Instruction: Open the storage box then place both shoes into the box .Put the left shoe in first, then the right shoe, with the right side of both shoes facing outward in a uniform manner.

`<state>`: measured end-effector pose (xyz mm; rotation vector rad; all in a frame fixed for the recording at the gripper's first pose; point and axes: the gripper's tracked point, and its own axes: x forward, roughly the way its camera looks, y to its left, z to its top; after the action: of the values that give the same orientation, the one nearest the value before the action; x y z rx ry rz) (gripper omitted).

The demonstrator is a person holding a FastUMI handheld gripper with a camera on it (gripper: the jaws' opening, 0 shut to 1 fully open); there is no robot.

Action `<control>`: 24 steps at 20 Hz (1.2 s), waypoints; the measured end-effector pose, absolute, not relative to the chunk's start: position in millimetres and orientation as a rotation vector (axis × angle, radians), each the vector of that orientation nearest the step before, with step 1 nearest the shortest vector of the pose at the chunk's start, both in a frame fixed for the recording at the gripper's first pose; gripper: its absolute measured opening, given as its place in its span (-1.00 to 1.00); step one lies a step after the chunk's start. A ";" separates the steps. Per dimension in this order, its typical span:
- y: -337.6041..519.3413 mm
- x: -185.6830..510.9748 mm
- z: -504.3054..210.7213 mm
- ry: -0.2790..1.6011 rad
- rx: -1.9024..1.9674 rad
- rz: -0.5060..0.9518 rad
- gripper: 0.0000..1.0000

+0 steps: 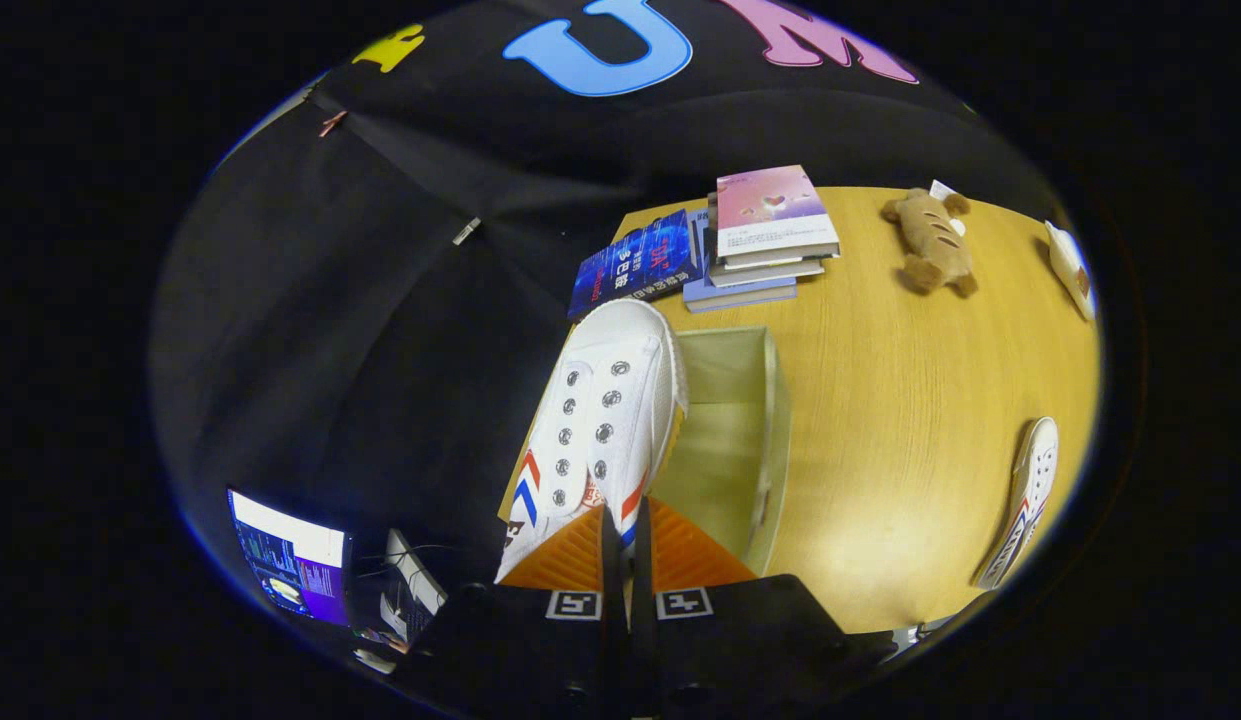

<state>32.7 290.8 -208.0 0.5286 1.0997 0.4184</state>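
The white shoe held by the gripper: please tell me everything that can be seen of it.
The white canvas shoe with red and blue stripes has metal eyelets in two rows, no laces visible, and a pale rubber toe cap. The gripper is shut on its heel end. Its toe points away from the gripper, over the left wall of the open pale green storage box on the wooden table.

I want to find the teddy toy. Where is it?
In the gripper view, the brown plush toy lies on the wooden table, far beyond the fingers and the held shoe, just right of the stack of books.
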 end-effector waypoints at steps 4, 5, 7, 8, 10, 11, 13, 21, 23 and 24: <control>312.8 31.7 -234.2 1.176 0.477 0.374 -0.90; 317.2 31.3 -239.1 1.194 0.469 0.367 -0.90; 325.8 31.7 -248.3 1.227 0.475 0.352 -0.90; 328.3 32.7 -253.1 1.235 0.484 0.340 -0.90; 330.4 37.8 -262.4 1.241 0.476 0.312 -0.90; 329.6 38.0 -266.5 1.244 0.462 0.297 -0.89; 329.9 37.8 -276.5 1.256 0.436 0.284 -0.89; 346.2 32.0 -322.9 1.324 0.360 0.262 -0.90; 347.2 30.2 -335.6 1.336 0.324 0.250 -0.89; 347.3 28.4 -340.7 1.345 0.306 0.251 -0.89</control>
<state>28.4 347.3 -340.7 0.3061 1.3455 0.2512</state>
